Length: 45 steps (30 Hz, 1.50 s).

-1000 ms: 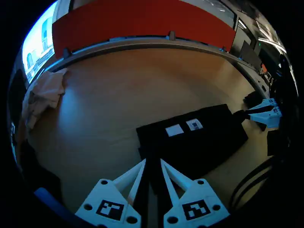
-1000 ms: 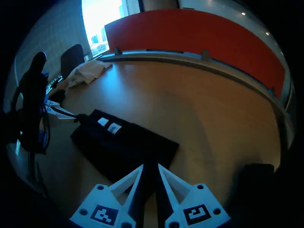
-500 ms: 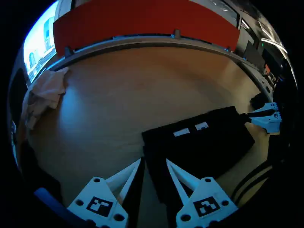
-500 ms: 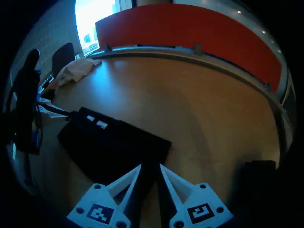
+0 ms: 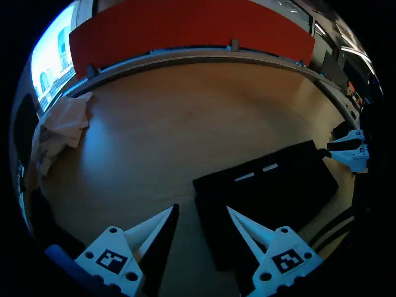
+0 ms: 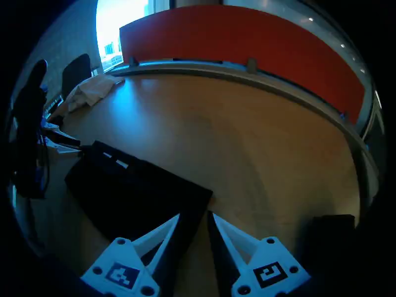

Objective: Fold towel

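Black towel folded flat; left tongs spread wide, right tongs barely parted

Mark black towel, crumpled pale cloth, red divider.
black towel [image 5: 282,198], left gripper view, middle of its top layer
crumpled pale cloth [image 5: 60,126], left gripper view, centre of heap
red divider [image 6: 237,39], right gripper view, middle of panel

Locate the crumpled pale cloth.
The crumpled pale cloth lies at the left gripper view's left edge, on the wooden table near the window, far from the black towel.
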Motion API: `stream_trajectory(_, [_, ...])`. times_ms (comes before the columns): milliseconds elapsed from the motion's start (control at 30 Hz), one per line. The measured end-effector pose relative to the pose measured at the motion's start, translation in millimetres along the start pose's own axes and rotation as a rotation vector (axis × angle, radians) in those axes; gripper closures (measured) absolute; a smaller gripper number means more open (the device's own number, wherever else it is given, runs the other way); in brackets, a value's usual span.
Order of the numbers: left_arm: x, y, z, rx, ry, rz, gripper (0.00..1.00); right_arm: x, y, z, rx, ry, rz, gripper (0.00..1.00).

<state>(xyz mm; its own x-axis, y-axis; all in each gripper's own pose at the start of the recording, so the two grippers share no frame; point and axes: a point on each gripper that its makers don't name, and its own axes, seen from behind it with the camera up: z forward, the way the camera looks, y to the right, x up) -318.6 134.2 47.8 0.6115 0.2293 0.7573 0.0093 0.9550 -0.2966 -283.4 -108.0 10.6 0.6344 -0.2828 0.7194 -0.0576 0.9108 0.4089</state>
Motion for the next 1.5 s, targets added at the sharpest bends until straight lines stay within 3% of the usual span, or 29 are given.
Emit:
stream_trajectory(67, [2,-2.4,-0.4,0.005,0.005,-0.005,0.32,2,2,0.2,-0.009,0.003,0.001,0.52])
stream_trajectory(233, [6,-6.7,-2.2,0.012,0.018,-0.016,0.08,5,5,-0.8,-0.017,0.013,0.000,0.09])
stream_trajectory(300, [6,-7.6,-2.8,0.014,0.022,-0.019,0.07,6,6,-1.4,-0.019,0.016,-0.002,0.01])
stream_trajectory(1000, [1,-7.6,-16.2,0.005,0.036,-0.027,0.07,6,3,-16.3,-0.015,0.031,-0.009,0.00])
stream_trajectory(1500, [-31,-5.7,-44.1,0.017,0.032,-0.056,0.07,-11,-4,-44.1,-0.019,0.042,0.002,0.00])
